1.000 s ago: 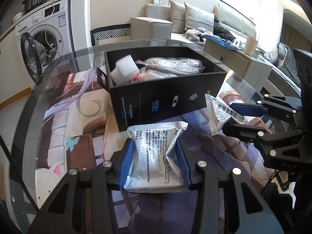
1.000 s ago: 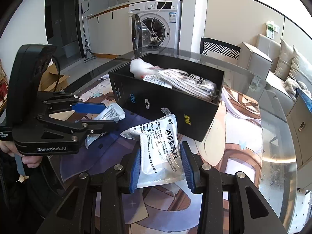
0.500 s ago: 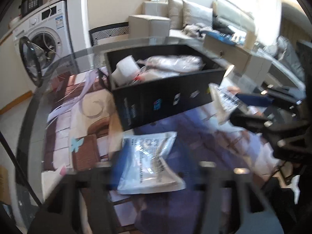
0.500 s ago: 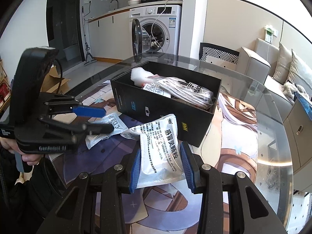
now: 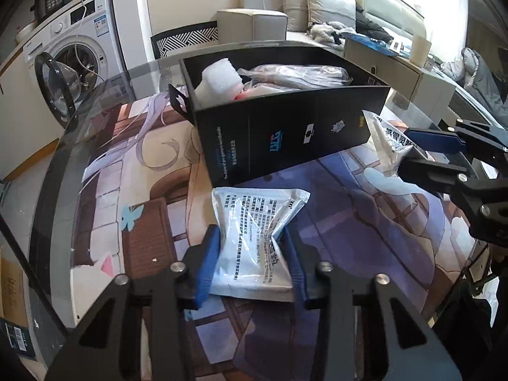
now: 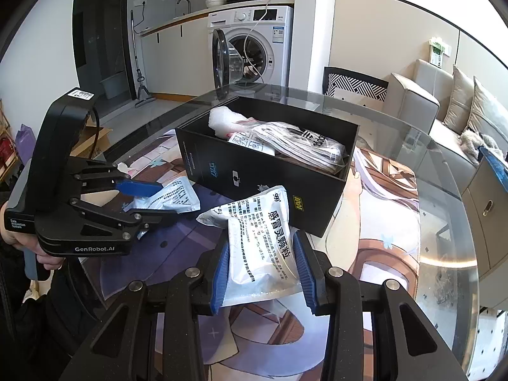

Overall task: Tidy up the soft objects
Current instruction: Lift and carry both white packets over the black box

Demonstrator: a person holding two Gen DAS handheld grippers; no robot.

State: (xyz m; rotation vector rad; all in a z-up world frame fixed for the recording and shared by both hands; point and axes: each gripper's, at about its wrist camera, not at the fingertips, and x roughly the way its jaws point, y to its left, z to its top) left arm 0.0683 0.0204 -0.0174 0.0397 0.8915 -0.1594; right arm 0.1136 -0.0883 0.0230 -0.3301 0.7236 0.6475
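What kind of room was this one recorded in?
Most likely a home's open living area: a sofa with cushions, a front-loading washing machine beside a kitchen counter, and a glass table.

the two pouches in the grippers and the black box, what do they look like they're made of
Pouch in the left gripper: thin silvery-white foil or plastic film; glossy, creased. Its jaws are closing on it.

Pouch in the right gripper: the same printed, shiny, wrinkled film.

Black box: likely matte cardboard or rigid paperboard; thin flat walls, sharp folded edges, printed logos.
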